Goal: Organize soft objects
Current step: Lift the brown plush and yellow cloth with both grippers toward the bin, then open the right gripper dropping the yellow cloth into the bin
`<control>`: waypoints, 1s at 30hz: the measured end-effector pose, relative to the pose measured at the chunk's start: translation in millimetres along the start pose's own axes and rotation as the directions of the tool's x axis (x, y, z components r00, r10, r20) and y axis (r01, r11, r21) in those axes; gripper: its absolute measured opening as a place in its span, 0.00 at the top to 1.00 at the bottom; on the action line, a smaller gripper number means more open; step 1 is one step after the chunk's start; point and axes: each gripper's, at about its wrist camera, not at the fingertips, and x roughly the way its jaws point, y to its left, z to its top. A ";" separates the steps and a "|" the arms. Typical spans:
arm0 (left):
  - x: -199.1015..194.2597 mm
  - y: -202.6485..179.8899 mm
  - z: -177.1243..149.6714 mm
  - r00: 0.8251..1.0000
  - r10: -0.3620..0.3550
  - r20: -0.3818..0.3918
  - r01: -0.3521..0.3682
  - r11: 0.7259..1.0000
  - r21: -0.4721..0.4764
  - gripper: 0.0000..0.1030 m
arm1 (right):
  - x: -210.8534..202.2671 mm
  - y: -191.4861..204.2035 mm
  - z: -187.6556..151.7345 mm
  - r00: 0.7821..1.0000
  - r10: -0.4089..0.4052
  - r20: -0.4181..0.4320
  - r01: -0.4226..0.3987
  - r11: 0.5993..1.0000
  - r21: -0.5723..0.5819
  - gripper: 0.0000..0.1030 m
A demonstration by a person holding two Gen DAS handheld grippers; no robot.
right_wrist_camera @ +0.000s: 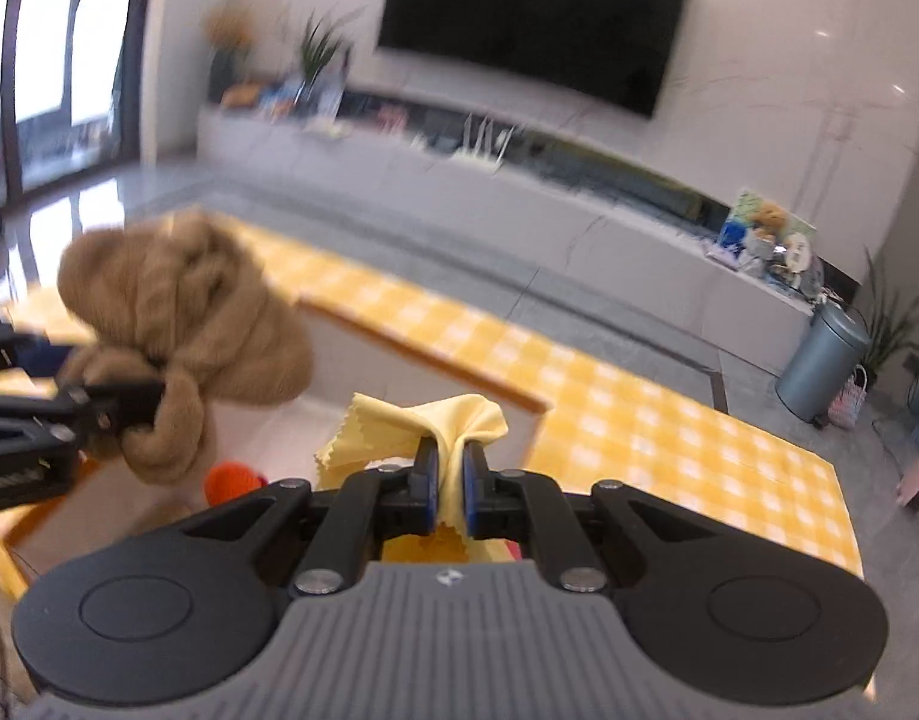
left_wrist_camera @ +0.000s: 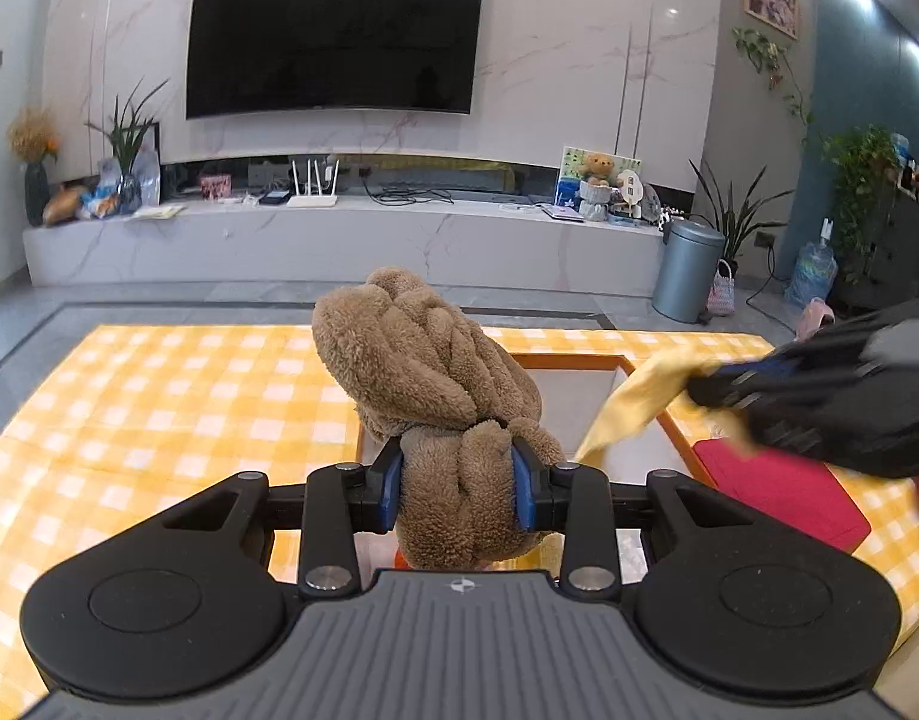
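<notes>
brown fleece [left_wrist_camera: 435,372]: 1 | yellow cloth [right_wrist_camera: 423,420]: 1 | red pad [left_wrist_camera: 783,492]: 1

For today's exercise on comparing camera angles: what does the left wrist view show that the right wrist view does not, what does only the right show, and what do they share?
Only the left wrist view shows the red cloth lying on the checked tablecloth and the framed picture on the wall.

Only the right wrist view shows the orange item in the tray and the window.

Both show the left gripper shut on the brown fleece, the right gripper shut on the yellow cloth, the television and the bin.
</notes>
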 end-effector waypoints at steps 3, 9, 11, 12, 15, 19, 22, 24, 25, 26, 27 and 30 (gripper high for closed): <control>7.0 13.4 0.1 0.999 -0.040 -0.017 0.039 0.998 -0.059 0.61 | 33.8 25.3 -0.3 0.993 -0.096 -0.064 0.086 0.985 -0.149 0.94; 5.2 11.4 -3.0 1.000 -0.026 -0.015 0.026 0.999 -0.042 0.61 | 94.7 58.9 -5.9 0.934 -0.316 -0.168 0.214 0.870 -0.444 0.94; 4.6 11.3 -3.1 0.999 -0.034 -0.017 0.033 0.998 -0.055 0.61 | 106.9 62.4 -7.2 0.924 -0.314 -0.219 0.182 0.864 -0.469 0.94; 4.6 11.6 -3.3 0.999 -0.036 -0.017 0.035 0.998 -0.056 0.61 | 113.1 63.7 -9.0 0.918 -0.300 -0.259 0.148 0.865 -0.479 0.94; 3.0 12.3 -3.4 0.999 -0.039 -0.011 0.038 0.998 -0.051 0.61 | 122.8 62.9 -10.6 0.905 -0.264 -0.334 0.083 0.879 -0.470 0.94; 2.5 19.0 -2.1 0.999 -0.050 -0.015 0.049 0.995 -0.083 0.61 | 120.2 64.4 -15.6 0.908 -0.274 -0.317 0.097 0.873 -0.477 0.94; 4.1 26.2 -0.7 0.998 -0.056 -0.022 0.054 0.993 -0.106 0.61 | 115.7 63.1 -17.9 0.911 -0.266 -0.315 0.082 0.866 -0.493 0.91; 4.0 27.1 0.4 0.998 -0.057 -0.018 0.054 0.993 -0.108 0.61 | 110.2 60.5 -14.2 0.925 -0.248 -0.289 0.089 0.878 -0.470 0.70; 4.0 26.8 0.4 0.998 -0.056 -0.016 0.054 0.993 -0.107 0.61 | 108.3 61.3 -11.7 0.932 -0.234 -0.276 0.086 0.884 -0.459 0.58; 4.4 26.1 0.6 0.998 -0.055 -0.016 0.053 0.993 -0.106 0.61 | 104.2 59.1 -11.1 0.939 -0.214 -0.268 0.075 0.891 -0.448 0.56; 5.0 25.5 0.1 0.998 -0.053 -0.017 0.051 0.993 -0.105 0.61 | 99.8 57.3 -10.4 0.944 -0.192 -0.269 0.058 0.898 -0.436 0.54; 9.3 23.5 -1.5 0.998 -0.055 -0.025 0.052 0.993 -0.106 0.61 | 84.0 52.9 -10.0 0.955 -0.169 -0.245 0.059 0.914 -0.402 0.27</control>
